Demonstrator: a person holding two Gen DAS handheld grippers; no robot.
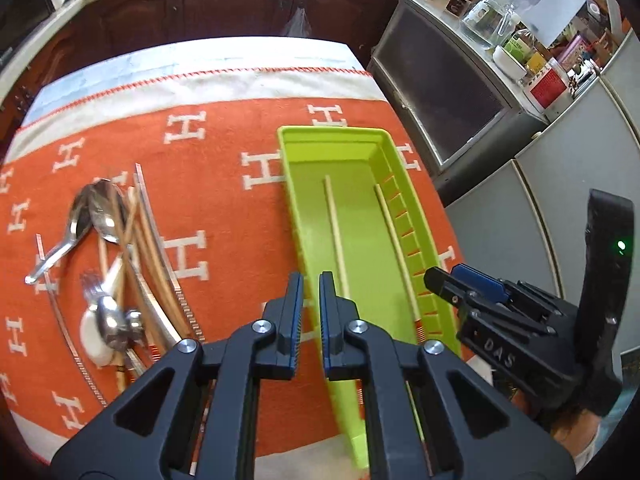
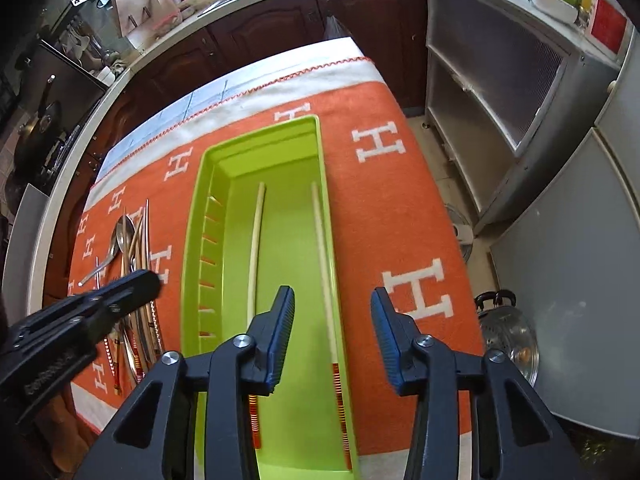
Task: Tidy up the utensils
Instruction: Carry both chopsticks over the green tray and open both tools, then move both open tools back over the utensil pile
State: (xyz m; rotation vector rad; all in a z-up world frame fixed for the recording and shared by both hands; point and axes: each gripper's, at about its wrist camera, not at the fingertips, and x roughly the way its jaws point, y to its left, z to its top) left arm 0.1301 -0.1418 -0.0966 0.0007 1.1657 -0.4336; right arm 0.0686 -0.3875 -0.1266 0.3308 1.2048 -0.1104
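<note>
Fingers first: we see the left gripper [image 1: 311,292] with its blue-padded jaws nearly together, only a thin slit between them and nothing in it, while the right gripper [image 2: 333,320] stands with its jaws parted and empty, hanging above the near half of the long lime-green plastic tray [image 2: 208,184]. We take that tray as our landmark. Beneath it, and spreading out on every side, lies the orange woven blanket with white H letters [image 1: 224,128], which covers the table. Inside the tray we find two pale wooden chopsticks with red-and-gold banded ends: one chopstick [image 2: 256,236] runs lengthwise near the tray's middle, the other chopstick [image 2: 322,264] lies lengthwise along the tray's solid side wall, opposite the slotted wall; they are apart and roughly parallel. On the slotted side of the tray, well apart from it on the blanket, sits a loose heap of utensils [image 1: 120,264]: metal spoons, brown chopsticks and slim silver ones, crossing one another. The left gripper hangs over the tray's near edge on that heap side.
</note>
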